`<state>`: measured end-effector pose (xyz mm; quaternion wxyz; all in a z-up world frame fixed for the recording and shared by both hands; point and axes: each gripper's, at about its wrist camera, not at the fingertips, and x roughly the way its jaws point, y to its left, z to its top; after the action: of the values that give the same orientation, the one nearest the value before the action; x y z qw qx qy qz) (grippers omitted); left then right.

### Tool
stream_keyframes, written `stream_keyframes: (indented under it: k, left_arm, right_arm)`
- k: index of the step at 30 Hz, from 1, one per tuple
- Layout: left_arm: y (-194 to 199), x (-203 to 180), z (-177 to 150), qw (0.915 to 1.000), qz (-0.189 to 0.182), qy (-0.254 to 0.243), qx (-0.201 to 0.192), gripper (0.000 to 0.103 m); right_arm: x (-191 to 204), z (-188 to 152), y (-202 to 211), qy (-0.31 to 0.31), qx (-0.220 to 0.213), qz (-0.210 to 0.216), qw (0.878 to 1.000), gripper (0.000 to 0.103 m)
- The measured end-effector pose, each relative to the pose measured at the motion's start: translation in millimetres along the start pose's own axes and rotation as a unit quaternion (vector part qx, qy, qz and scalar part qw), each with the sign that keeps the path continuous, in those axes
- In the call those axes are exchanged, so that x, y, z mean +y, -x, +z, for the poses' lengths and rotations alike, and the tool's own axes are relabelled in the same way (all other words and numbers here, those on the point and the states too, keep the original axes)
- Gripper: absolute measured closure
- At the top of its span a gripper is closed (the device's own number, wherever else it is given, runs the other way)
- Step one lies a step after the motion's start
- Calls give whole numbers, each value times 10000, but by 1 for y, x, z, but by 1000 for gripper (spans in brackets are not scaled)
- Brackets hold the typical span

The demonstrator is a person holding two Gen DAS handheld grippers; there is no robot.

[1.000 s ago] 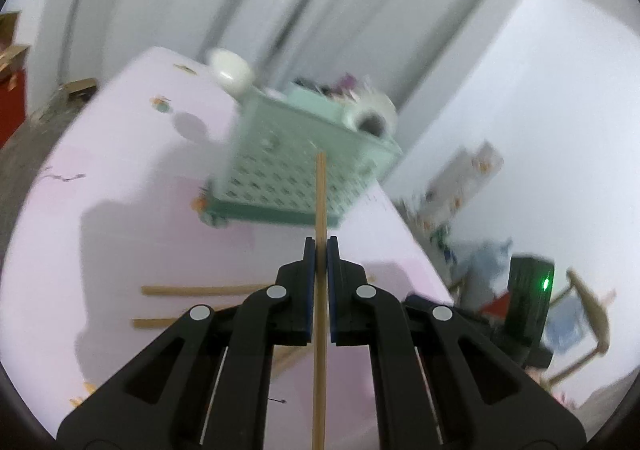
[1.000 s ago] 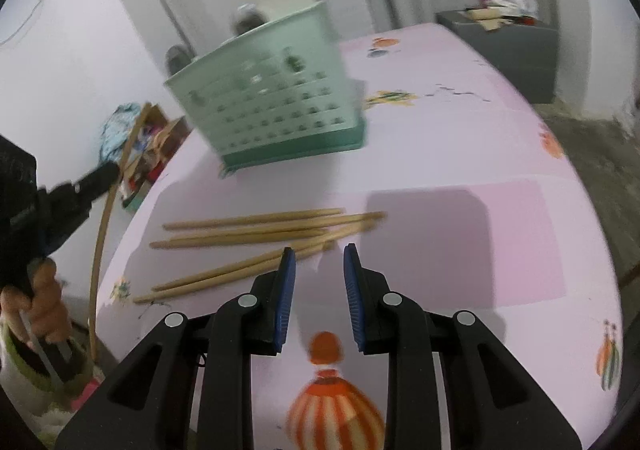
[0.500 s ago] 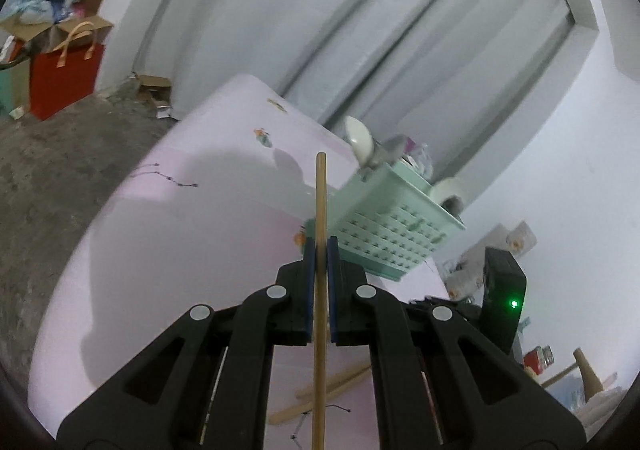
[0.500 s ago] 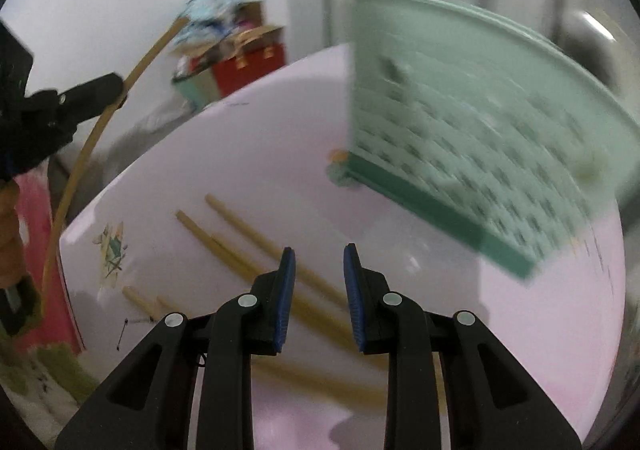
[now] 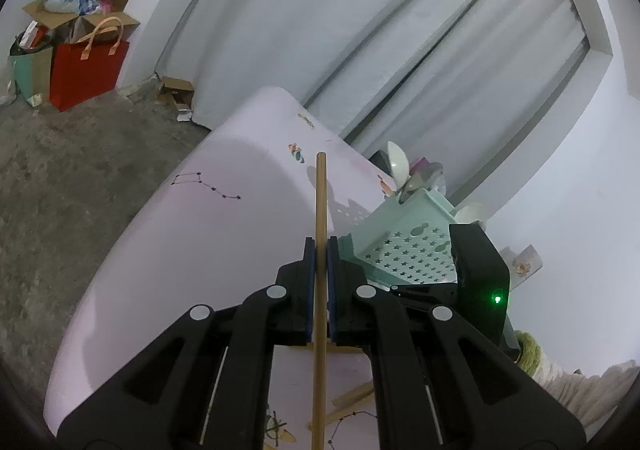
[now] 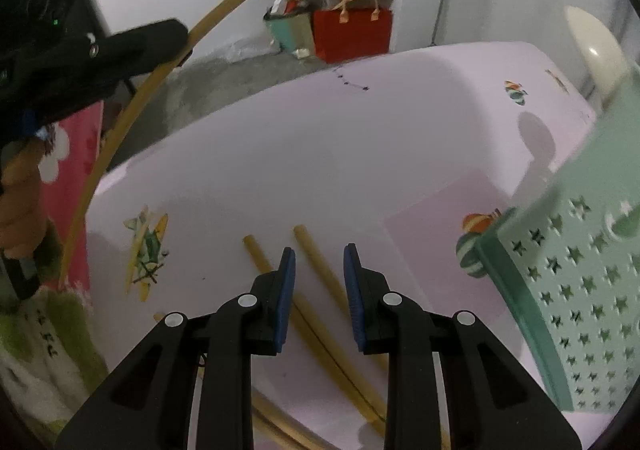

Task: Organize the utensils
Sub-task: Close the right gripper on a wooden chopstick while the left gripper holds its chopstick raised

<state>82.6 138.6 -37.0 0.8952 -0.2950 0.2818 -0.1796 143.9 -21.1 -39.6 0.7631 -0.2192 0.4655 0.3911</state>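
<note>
My left gripper (image 5: 320, 246) is shut on a wooden chopstick (image 5: 320, 190), which runs straight out past its fingertips above the pink table (image 5: 208, 234). The right wrist view shows that same gripper (image 6: 176, 40) at the upper left, in a hand, with the held chopstick (image 6: 132, 110) bowed by the lens. My right gripper (image 6: 319, 250) is open and points down over several loose chopsticks (image 6: 328, 286) on the table, with one running between its jaws below the pads. A mint-green perforated basket (image 6: 580, 290) stands to the right, also as the basket (image 5: 408, 246) in the left view.
White spoons (image 5: 398, 166) stick up from the basket. The right gripper's black housing (image 5: 480, 270) with a green light sits in front of the basket. A red bag (image 5: 86, 70) and boxes stand on the floor by the wall. The table edge (image 6: 132, 166) is near on the left.
Both views have rolled. My left gripper swung the held chopstick away from the basket. My right gripper moved across and tipped down over the loose chopsticks; the basket slid to its right edge.
</note>
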Motion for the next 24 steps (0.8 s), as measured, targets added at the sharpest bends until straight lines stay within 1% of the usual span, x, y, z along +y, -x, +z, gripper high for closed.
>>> stream_keyframes:
  k: [3, 6, 8, 9, 11, 14, 17, 19, 24]
  left_arm:
    - [-1, 4, -1, 10000, 19, 39, 26, 99]
    - [0, 5, -2, 10000, 23, 55, 23, 99]
    - [1, 5, -1, 10000, 29, 62, 3, 99]
    - [1, 6, -2, 10000, 33, 64, -2, 99]
    - [2, 4, -1, 10000, 44, 59, -24, 99]
    - [3, 4, -1, 9999, 61, 52, -59, 99]
    - [7, 2, 0, 9999, 77, 28, -128, 99]
    - [10, -1, 2, 9998, 62, 24, -193, 99]
    - [19, -17, 11, 9989, -40, -127, -456, 99]
  right_arm:
    - [2, 3, -7, 111, 143, 32, 9998, 78]
    - [2, 12, -11, 170, 169, 91, 9997, 78]
    - [2, 15, -12, 205, 185, 129, 9995, 83]
    - [2, 16, -12, 203, 197, 188, 9994, 91]
    - [2, 19, -13, 191, 200, 189, 9994, 91]
    - [2, 19, -12, 236, 132, 10, 9996, 93]
    - [-2, 16, -1, 152, -93, -162, 9997, 94]
    - [-7, 15, 13, 63, -322, -268, 9991, 95]
    - [-19, 11, 69, -249, -1081, -659, 9916, 96]
